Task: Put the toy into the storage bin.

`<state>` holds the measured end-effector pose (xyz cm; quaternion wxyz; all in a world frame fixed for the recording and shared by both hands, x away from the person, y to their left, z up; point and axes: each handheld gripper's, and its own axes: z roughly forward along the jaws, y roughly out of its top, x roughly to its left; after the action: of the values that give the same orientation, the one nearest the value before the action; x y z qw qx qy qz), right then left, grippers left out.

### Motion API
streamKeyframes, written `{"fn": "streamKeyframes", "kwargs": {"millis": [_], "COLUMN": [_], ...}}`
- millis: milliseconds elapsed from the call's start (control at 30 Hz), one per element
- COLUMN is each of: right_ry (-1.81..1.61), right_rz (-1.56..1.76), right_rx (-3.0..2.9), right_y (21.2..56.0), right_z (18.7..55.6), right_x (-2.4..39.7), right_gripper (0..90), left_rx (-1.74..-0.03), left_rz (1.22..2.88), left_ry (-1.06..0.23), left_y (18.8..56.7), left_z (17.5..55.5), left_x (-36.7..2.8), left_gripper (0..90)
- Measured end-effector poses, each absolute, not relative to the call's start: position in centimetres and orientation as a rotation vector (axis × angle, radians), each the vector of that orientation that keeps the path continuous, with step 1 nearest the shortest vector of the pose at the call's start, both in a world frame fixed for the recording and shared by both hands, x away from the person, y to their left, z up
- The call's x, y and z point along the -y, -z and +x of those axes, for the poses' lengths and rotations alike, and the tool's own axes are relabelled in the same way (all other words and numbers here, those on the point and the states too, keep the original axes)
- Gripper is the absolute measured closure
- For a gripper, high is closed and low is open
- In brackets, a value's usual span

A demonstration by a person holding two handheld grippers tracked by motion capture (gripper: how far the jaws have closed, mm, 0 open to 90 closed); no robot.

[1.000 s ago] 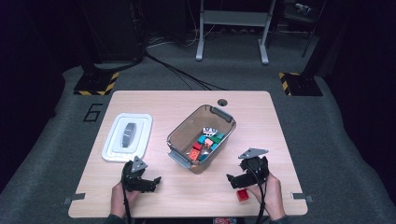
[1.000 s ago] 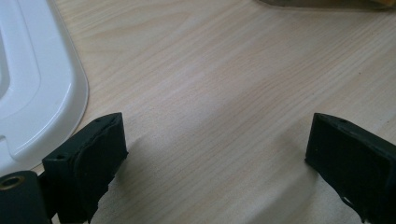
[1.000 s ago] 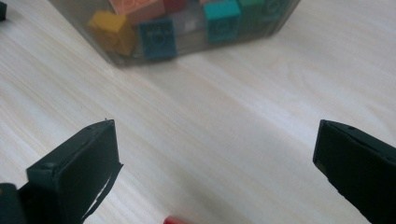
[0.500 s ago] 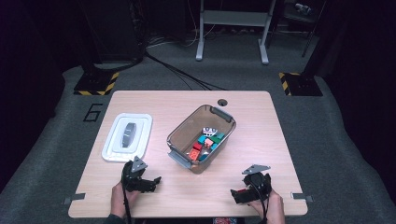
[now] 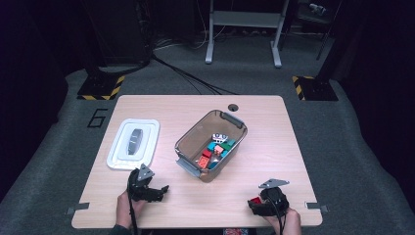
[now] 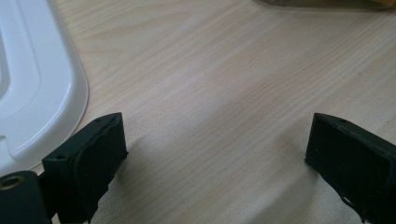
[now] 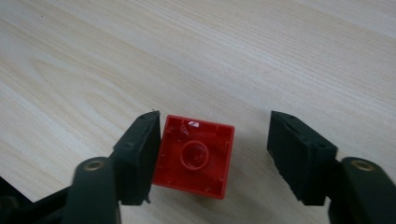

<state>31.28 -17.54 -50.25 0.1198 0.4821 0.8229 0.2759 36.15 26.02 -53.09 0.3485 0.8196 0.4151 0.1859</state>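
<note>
A red brick [image 7: 196,156] lies hollow side up on the wooden table, near the front right edge [image 5: 254,200]. My right gripper [image 7: 212,140] straddles it, low over the table [image 5: 259,205]. Its jaws have just been closing. The left pad touches the brick's side, while a gap remains between the brick and the right pad. My left gripper [image 5: 156,191] rests near the front left of the table, open, with bare wood between its jaws [image 6: 215,149].
A clear grey bin [image 5: 235,120] with several coloured bricks stands slantwise mid-table. Its white lid [image 5: 117,156] lies flat at the left, close to my left gripper; its rim [image 6: 70,84] runs just beside the left jaw. A round hole [image 5: 233,105] marks the table's far edge.
My right gripper has dropped toward the front edge and come down around the red brick, and its jaws have narrowed. The left gripper has stayed where it was.
</note>
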Motion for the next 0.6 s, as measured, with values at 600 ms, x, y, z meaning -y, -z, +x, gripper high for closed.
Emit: {"fn": "streamKeyframes", "kwargs": {"millis": [600], "right_ry": [-0.828], "right_rz": [1.405], "right_rx": [-2.359], "right_y": [49.62], "right_z": [31.72], "right_x": [17.96], "right_gripper": [58.6], "left_rx": [-1.077], "left_rz": [2.124], "left_ry": [-0.481], "left_y": [53.09], "left_z": [36.15], "left_x": [-26.02], "left_gripper": [5.0]}}
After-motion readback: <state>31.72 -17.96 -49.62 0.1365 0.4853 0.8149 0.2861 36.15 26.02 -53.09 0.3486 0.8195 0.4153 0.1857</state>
